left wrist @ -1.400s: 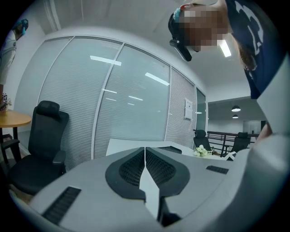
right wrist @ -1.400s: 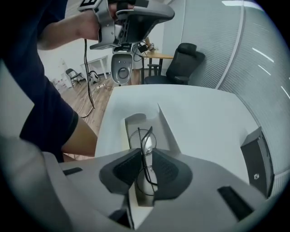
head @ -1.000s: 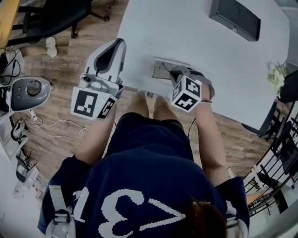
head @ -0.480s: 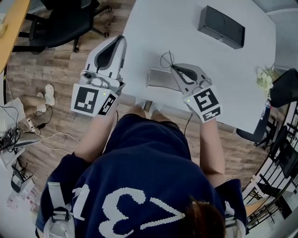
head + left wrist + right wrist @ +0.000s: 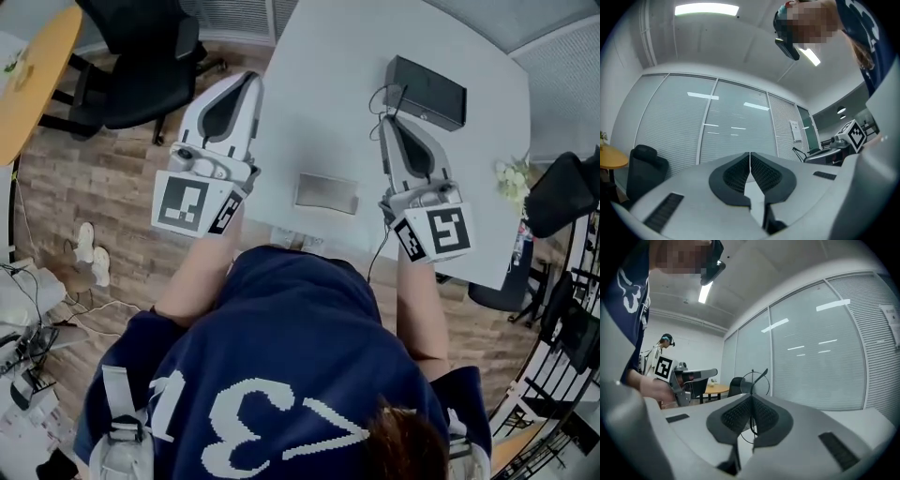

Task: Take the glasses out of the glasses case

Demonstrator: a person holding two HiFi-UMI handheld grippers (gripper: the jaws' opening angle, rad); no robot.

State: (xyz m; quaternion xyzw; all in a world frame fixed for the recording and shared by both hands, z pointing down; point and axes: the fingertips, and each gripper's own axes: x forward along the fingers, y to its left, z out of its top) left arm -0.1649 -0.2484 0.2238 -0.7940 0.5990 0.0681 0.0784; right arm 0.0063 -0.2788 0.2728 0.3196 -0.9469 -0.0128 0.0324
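Nearest the person, the glasses case [image 5: 326, 193] is lying flat on the white surface [image 5: 319, 94], close to its near edge and between the two grippers. From the head view I cannot tell whether it is lying open or shut. It seems to be sitting there so either side can reach it.

A little further out, the left claw [image 5: 750, 154] is hanging over the surface's left edge with its pads pressed together on nothing. It is pointing out at the blinds across the room. It is probably idling there to keep clear of the other side's work.

The right claw [image 5: 751, 397] is pinching the glasses [image 5: 759, 379] by their thin wire frame, with a round lens ring and one temple sticking out past the pads. It is holding them in the air, well apart from the case and out toward the black box [image 5: 427, 91] at the far edge. The pinch on the bare frame likely keeps the pads off the lenses. With the glasses clear of the case, the removal itself looks done, and setting them down is what appears to be remaining.
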